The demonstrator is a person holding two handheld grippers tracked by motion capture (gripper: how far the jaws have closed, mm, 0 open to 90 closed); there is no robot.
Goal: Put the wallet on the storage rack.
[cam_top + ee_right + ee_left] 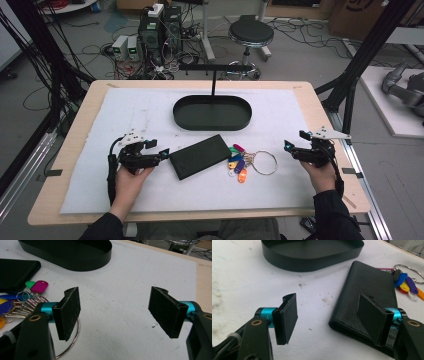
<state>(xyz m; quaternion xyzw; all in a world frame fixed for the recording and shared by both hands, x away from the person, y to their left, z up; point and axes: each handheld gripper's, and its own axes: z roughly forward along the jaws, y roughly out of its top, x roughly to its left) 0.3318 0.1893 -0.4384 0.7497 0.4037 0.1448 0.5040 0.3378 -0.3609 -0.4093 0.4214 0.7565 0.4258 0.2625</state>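
Observation:
A black leather wallet [199, 155] [367, 295] lies flat on the white mat. My left gripper [156, 148] [329, 320] is open just left of it, one jaw over the wallet's near corner. A bunch of keys with coloured tags [238, 161] [17, 303] on a large wire ring [265, 162] lies right of the wallet. My right gripper [295, 140] [115, 312] stands open to the right of the ring, nothing between its pads. A black oval tray [212, 112] [312, 252] [67, 252] sits behind them, empty.
The white mat [150, 107] covers a wooden table [75, 130]. A black T-shaped stand [214, 75] rises behind the tray. A stool [250, 34], computers and cables stand on the floor beyond the table. Black frame posts [350, 85] flank the table.

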